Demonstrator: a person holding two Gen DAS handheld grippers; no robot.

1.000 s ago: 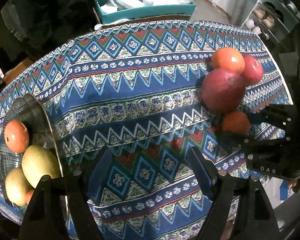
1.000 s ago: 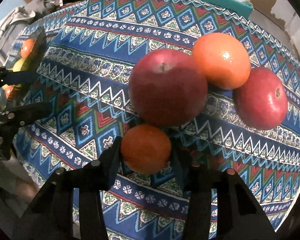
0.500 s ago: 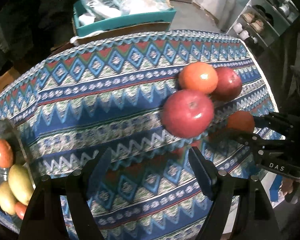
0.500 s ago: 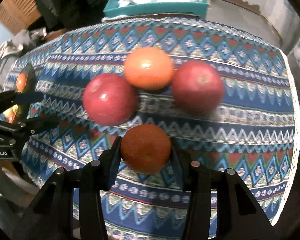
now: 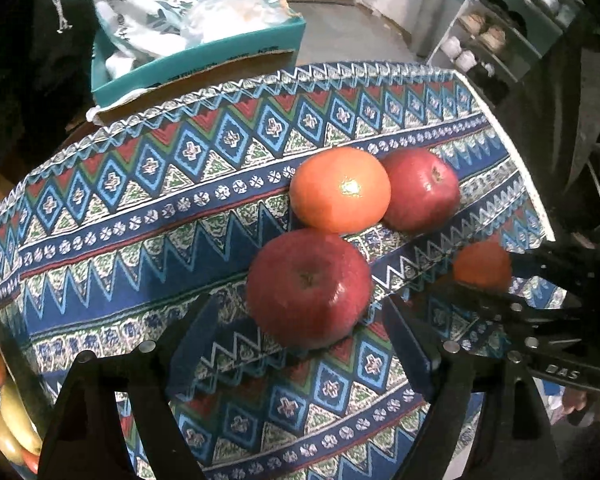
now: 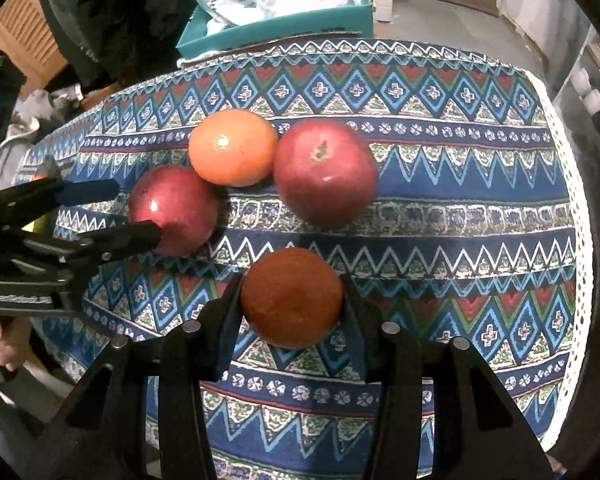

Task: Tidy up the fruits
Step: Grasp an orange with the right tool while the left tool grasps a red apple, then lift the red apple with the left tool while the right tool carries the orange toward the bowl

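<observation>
Left wrist view: left gripper (image 5: 300, 332) points down at the patterned cloth (image 5: 148, 208), jaws opening, nothing pressed between the pads; the near apple (image 5: 309, 286) sits centre frame just ahead of the gap. Behind it an orange (image 5: 340, 190) touches a second apple (image 5: 420, 190). Bowl (image 5: 8, 364) at the lower left edge holds pale green fruit and something red-orange. Right gripper (image 5: 482, 276) shows at right, clamped on a small tangerine (image 5: 482, 266). Right wrist view: right gripper (image 6: 292, 300) grips the tangerine (image 6: 292, 298) between both pads, lower centre, seemingly clear of the cloth (image 6: 440, 200). Its skin is dull, dark orange, slightly dimpled, round. Left gripper (image 6: 136, 212) enters from the left, one finger overlapping the near apple (image 6: 174, 210); orange (image 6: 233, 147) and far apple (image 6: 326, 172) lie above. Judgement: carry the tangerine level toward the bowl, firm but not crushing; left jaws should straddle the apple's widest part before closing, without nudging the orange.
</observation>
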